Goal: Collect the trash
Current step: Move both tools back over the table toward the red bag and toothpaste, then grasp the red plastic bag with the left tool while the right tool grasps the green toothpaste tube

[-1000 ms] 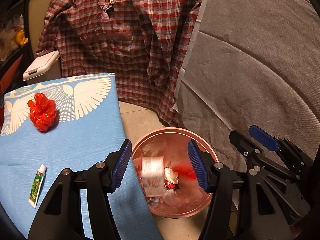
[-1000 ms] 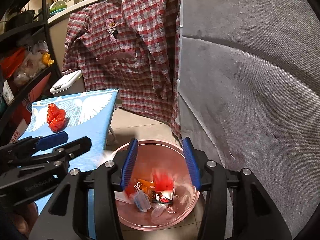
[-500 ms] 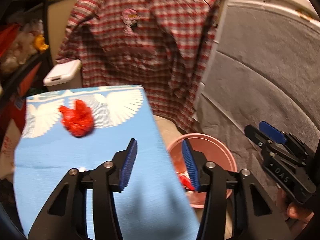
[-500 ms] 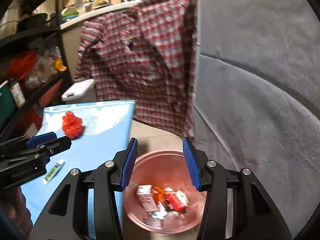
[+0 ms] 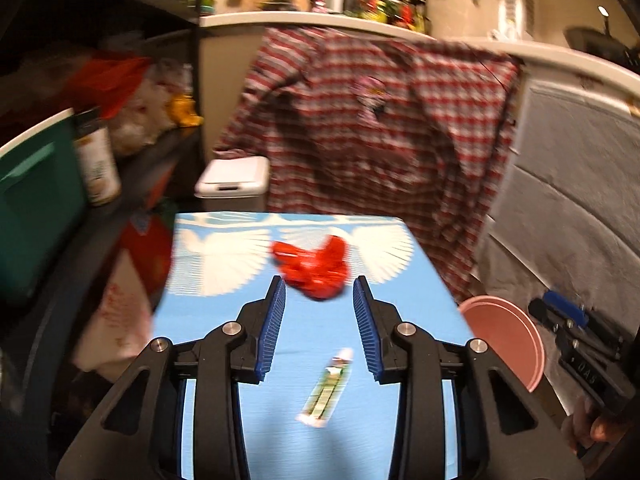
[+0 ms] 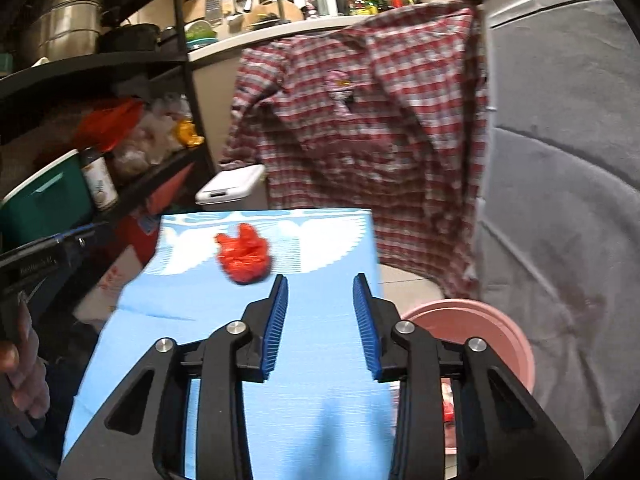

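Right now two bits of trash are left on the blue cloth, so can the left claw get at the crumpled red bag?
Probably yes. The left claw, jaws closing with nothing between them, points at the red bag, which lies alone on the blue cloth; the small tube lies nearer, clear of the path.

Warm, dim indoor light; both views smeared by motion blur (the left wrist view worse); the shelves (image 6: pixel 92 80) sit in shadow; fisheye bending and black vignette crowd the corners.
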`<state>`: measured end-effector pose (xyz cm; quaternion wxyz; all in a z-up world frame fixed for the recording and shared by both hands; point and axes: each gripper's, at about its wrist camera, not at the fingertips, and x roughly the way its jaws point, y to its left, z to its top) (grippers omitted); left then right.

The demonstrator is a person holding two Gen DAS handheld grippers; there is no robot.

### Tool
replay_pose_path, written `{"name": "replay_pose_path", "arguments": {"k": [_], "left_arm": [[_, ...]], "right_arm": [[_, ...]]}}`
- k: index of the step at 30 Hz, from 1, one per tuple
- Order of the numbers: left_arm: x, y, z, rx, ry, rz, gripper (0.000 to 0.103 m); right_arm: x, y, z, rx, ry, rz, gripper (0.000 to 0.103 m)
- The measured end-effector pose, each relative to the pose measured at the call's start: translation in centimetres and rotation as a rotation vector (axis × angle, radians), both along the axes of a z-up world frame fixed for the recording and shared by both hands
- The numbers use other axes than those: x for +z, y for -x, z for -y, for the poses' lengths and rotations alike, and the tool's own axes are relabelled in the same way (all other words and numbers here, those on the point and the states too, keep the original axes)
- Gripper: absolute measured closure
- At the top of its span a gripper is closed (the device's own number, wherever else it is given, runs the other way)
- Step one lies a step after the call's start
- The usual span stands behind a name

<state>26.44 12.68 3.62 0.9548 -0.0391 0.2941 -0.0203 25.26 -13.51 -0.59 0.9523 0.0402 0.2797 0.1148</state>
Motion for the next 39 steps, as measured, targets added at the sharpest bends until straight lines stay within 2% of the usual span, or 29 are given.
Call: {"name": "replay_pose_path", "arguments": {"k": [6, 14, 17, 21, 25, 29, 31, 34, 39], "left_arm": [[0.7, 1.3, -5.8, 0.074, 0.042, 0.034, 0.068], [1.1, 2.1, -9.6, 0.116, 0.083, 0.066, 0.068], [0.9, 2.1, -10.8, 0.125, 0.092, 0.069, 0.068], [0.2, 1.9, -12.1, 0.136, 0.113, 0.059, 0.068], [-0.4, 1.2, -12.4, 0.140, 0.119, 0.048, 0.068], [-1.0, 0.2, -12.3, 0.137, 0.119, 0.041, 0.068], [-1.5, -0.4, -12.2, 0.131, 0.120, 0.037, 0.068], [-2.3, -1.1, -12.0, 0.121, 0.125, 0.027, 0.068], [-4.8, -3.2, -11.4, 0.088, 0.178, -0.014, 0.068]], "right_arm": [[-2.6, 0.6, -6.4, 0.049, 0.014, -0.020, 0.071], [-9.9, -1.6, -12.5, 0.031, -0.034, -0.238, 0.069], [-12.4, -2.7, -14.2, -0.006, -0.050, -0.309, 0.060], [-13.5, -3.7, -16.7, -0.036, -0.017, -0.333, 0.047], [-14.7, -4.5, -18.7, -0.085, 0.061, -0.385, 0.047], [-15.0, -4.4, -19.3, -0.124, 0.151, -0.370, 0.051], [-15.0, -4.6, -18.8, -0.133, 0.160, -0.372, 0.063], [-14.8, -4.9, -17.6, -0.134, 0.163, -0.372, 0.074], [-14.5, -6.1, -15.2, -0.117, 0.182, -0.379, 0.080]]}}
